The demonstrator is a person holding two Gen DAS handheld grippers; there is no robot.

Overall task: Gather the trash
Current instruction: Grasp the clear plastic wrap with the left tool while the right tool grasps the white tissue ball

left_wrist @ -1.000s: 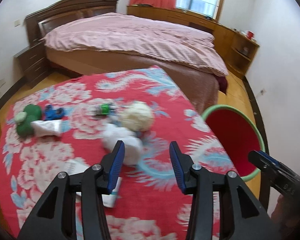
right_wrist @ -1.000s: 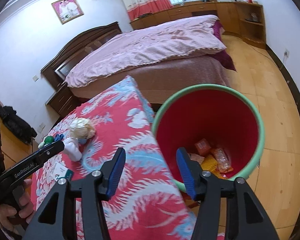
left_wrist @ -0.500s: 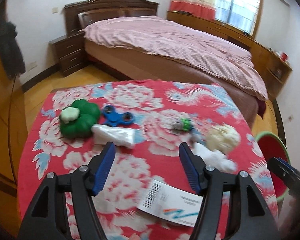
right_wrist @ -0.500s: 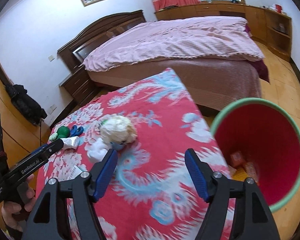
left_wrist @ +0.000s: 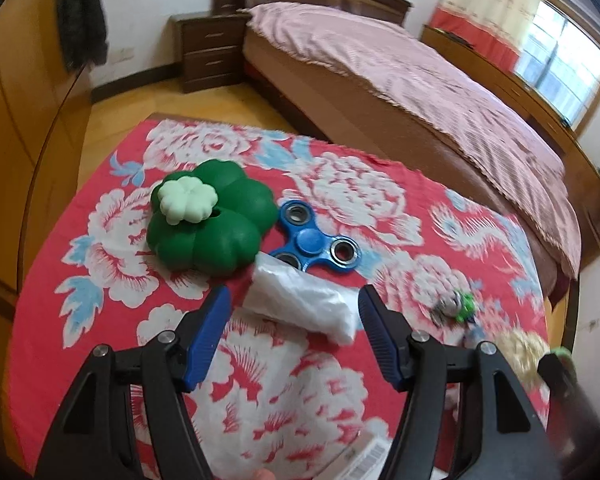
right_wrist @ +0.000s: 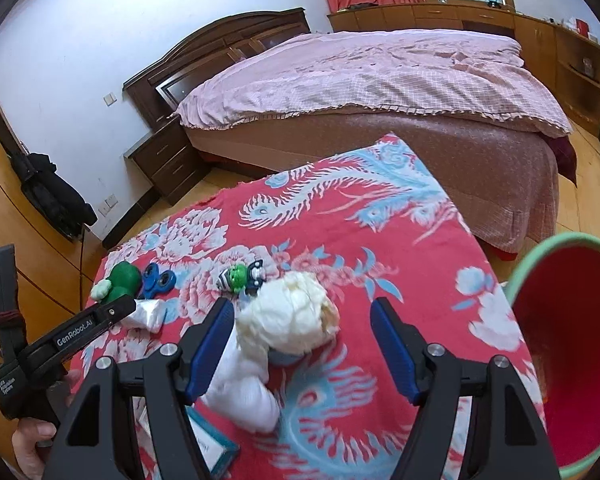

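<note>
Both grippers are wide open with nothing held: left gripper over the plastic bag, right gripper around the tissue wad. The spinner could easily get pinched along with the bag, since they're touching.

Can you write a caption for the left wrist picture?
Open left gripper hovers over a white plastic bag beside a blue spinner.

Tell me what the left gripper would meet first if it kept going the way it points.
Most likely the white plastic bag, which lies just ahead of the left gripper, framed by its open jaws. Depth is hard to judge here.
</note>
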